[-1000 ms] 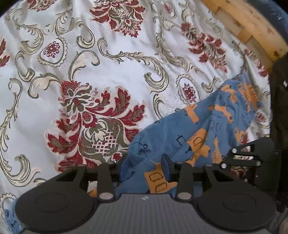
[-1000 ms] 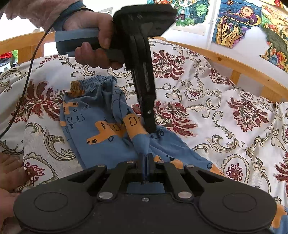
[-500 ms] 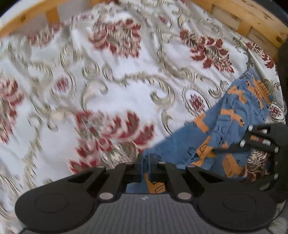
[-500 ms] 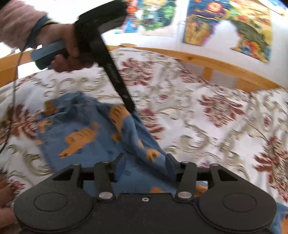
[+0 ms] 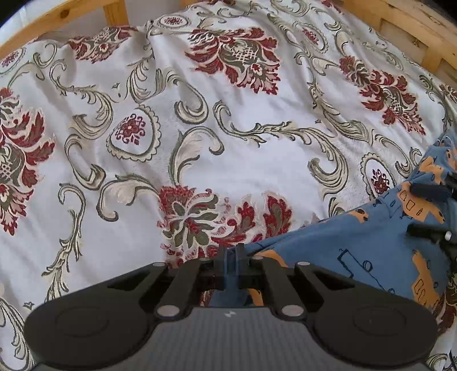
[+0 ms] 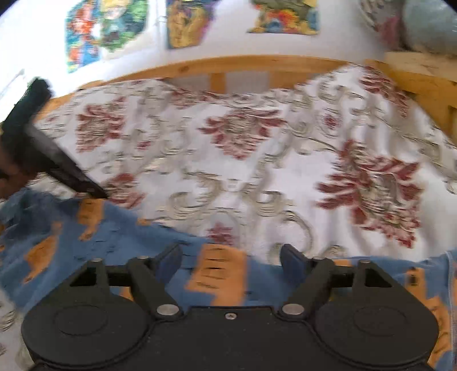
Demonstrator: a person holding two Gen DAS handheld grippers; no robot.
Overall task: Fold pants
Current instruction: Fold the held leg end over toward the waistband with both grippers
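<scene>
Bright daylight; right-wrist motion blur

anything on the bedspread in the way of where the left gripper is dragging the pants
Nothing visible. The left gripper is shut on an edge of the blue pants, and the floral bedspread ahead of it shows only bare fabric with soft wrinkles up to the wooden bed frame.

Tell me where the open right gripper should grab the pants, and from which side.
Probably the pants' far edge near the orange print, coming straight forward and down: the right gripper is open right above it, the cloth lies flat, and the left gripper already pinches another edge.
</scene>
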